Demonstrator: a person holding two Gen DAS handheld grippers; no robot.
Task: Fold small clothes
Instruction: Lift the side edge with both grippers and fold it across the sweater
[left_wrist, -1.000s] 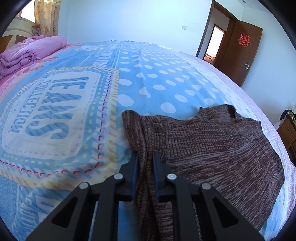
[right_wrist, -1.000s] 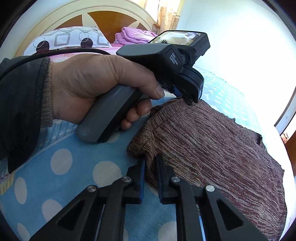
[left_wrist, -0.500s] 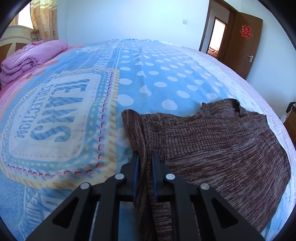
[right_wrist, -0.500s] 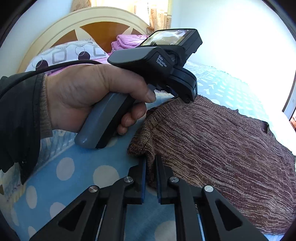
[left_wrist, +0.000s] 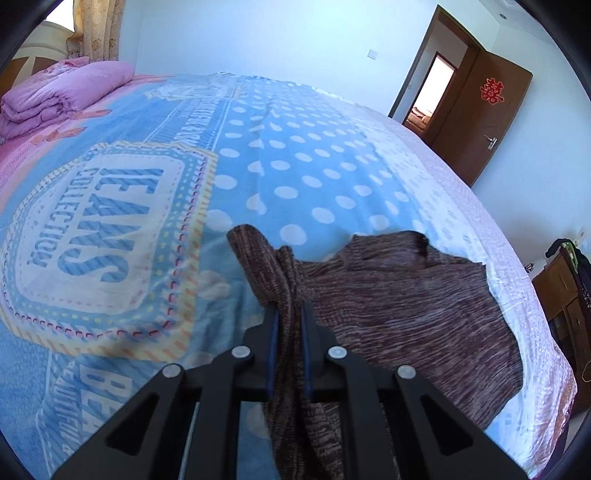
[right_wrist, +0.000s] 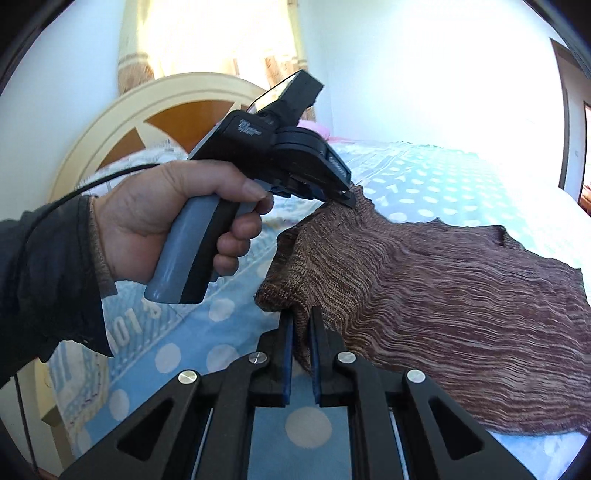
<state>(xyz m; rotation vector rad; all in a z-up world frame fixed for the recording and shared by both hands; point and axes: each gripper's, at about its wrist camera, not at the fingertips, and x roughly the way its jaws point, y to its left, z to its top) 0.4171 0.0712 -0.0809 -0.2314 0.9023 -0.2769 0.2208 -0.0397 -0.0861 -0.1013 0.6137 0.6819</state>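
Both my grippers pinch the brown sweater's near edge, lifting it off the bed.

Left wrist view: my left gripper (left_wrist: 287, 321) points forward over the bed (left_wrist: 314, 177), jaws nearly closed on a bunched fold of the sweater (left_wrist: 406, 306); the rest of it lies spread to the right on the polka-dot cover. Cover print reads "JEANS COLLECTION" (left_wrist: 103, 218); more letters near the bottom edge are cut off. Red paper character on the brown door (left_wrist: 491, 90). Pink quilt (left_wrist: 59, 96) folded far left.
Right wrist view: my right gripper (right_wrist: 301, 325) has its jaws nearly closed on a sweater (right_wrist: 443, 295) corner. My left hand (right_wrist: 166, 218) wraps the grey handle, wrist level, and the left gripper (right_wrist: 345, 197) tip grips the raised sweater edge. White lettering on its body is too blurred to read. Headboard (right_wrist: 122, 122) behind.
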